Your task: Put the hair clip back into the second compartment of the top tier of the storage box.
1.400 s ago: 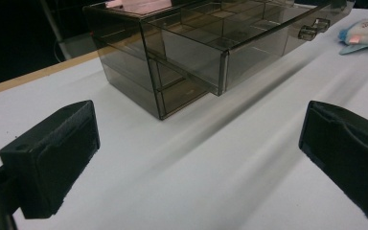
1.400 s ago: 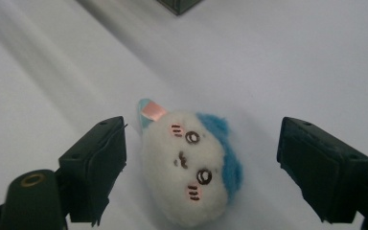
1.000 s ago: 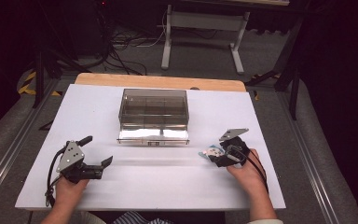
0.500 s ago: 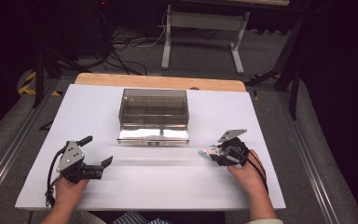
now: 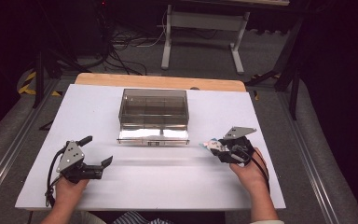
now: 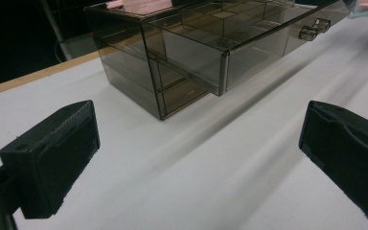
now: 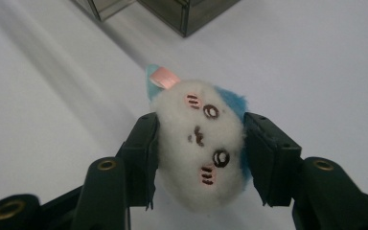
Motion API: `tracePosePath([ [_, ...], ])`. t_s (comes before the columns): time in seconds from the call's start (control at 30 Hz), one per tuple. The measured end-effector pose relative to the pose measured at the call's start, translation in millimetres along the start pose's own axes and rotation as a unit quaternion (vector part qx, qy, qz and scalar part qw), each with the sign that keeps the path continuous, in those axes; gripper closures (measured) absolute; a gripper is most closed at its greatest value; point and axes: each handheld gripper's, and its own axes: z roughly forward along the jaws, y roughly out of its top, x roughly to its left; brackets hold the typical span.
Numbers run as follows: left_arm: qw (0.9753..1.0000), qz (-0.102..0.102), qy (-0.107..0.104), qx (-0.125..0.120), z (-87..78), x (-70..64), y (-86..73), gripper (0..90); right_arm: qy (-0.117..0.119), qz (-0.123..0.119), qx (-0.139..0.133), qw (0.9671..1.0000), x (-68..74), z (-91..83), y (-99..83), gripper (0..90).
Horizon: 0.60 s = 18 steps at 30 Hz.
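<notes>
A smoky clear drawer box (image 5: pixel 154 106) stands mid-table with its lower drawer (image 5: pixel 153 136) pulled out toward me. My right gripper (image 5: pixel 216 148) is shut on a small white and blue plush toy (image 5: pixel 209 144) just right of the drawer, low over the table. In the right gripper view the plush toy (image 7: pixel 196 120) shows a stitched face and a pink tag, squeezed between both pads (image 7: pixel 146 143). My left gripper (image 5: pixel 96 150) rests at the front left, open and holding nothing. In the left gripper view the box (image 6: pixel 172 62) lies ahead of the spread left gripper (image 6: pixel 199 153).
The white tabletop (image 5: pixel 270 186) has a wooden strip (image 5: pixel 158 81) along its far edge. Beyond it are a metal stand (image 5: pixel 200 28) and cables on the floor. Grey rails run down both sides of the table.
</notes>
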Motion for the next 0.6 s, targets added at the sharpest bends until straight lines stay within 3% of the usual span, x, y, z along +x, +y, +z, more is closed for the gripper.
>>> tracePosePath([
  [0.33,1.0000,0.000,0.001,-0.001,0.1,-0.2,0.0,1.2,-0.002,0.001,-0.056,0.9984,5.4,-19.5,8.3,49.8],
  [0.6,1.0000,0.002,0.001,0.000,0.3,-0.1,0.0,1.2,-0.004,-0.009,-0.076,0.9970,13.9,-24.5,17.1,49.8],
])
